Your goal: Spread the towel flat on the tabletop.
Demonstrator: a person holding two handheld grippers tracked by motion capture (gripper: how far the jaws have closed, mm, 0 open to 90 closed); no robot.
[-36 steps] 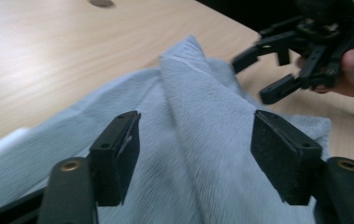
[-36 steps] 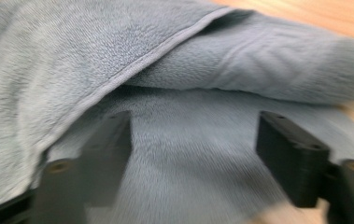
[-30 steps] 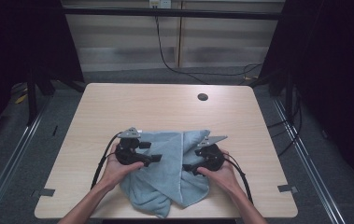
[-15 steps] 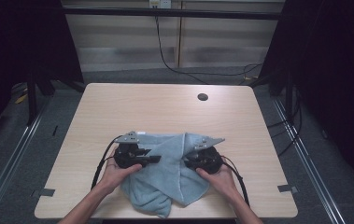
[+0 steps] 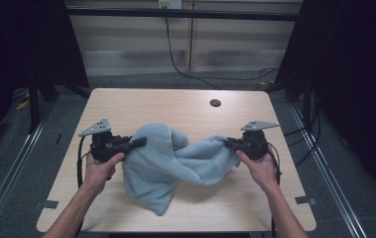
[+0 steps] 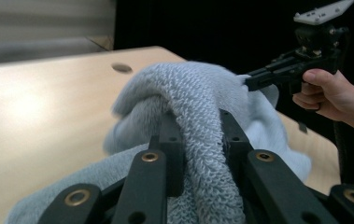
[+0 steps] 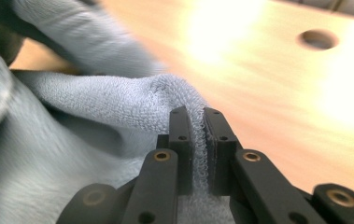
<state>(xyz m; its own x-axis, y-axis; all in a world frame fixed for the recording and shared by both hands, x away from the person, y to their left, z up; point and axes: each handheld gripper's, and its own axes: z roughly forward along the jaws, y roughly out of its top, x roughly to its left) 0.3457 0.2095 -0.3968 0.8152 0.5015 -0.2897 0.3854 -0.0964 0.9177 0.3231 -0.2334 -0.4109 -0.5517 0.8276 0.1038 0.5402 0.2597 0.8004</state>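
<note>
Towel (image 5: 175, 163) now hangs stretched between your two hands at the centre of the frame, its middle and lower corner sagging onto the counter (image 5: 175, 106); a second ago it lay bunched flat under both grippers. Your left tongs (image 5: 138, 143) have just been closing and now clamp a thick fold. Your right tongs (image 5: 229, 144) have likewise closed, narrow, on a thin edge (image 7: 198, 140). Both hands have risen and moved apart. Judgement: the pick-up is done and the spreading is under way. Cloth is pale blue terry, twisted and rumpled between the grips, not yet flat.
</note>
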